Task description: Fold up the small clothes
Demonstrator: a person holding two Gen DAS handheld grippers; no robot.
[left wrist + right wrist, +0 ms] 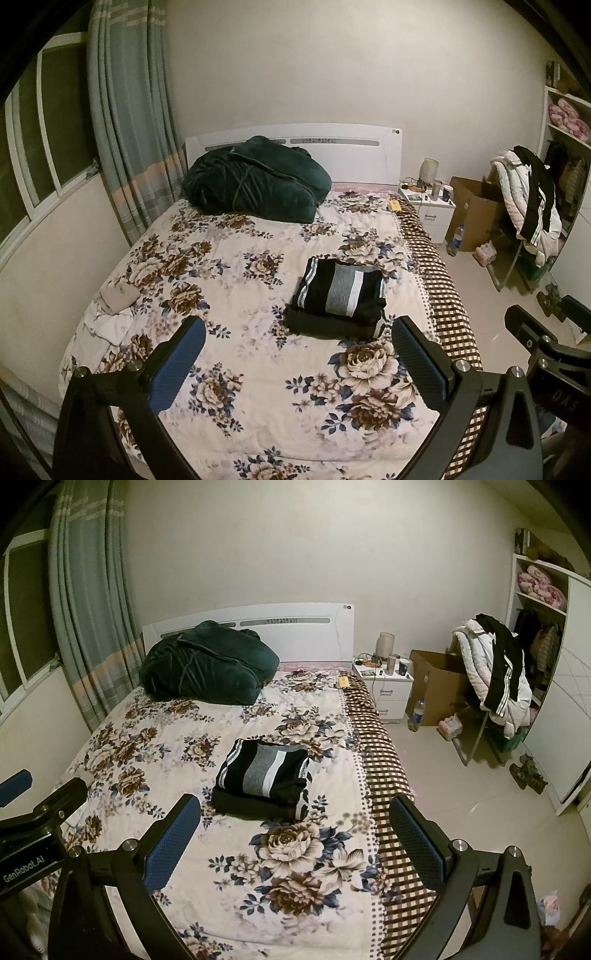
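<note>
- Left gripper [297,365] and right gripper [295,843]: jaws wide apart, holding nothing, above the bed [236,398].
- Folded clothes [338,297]: stacked near the bed's right edge.
- Unfolded clothes [110,314]: at its left edge.

left gripper [22,864] body, left of the right jaws: "genrobot.ai" in pale letters
right gripper [554,393] body, right of the left jaws: pale letters, seen upside down, not readable
bottle [417,710] label, far beyond the jaws: too small to read
</note>
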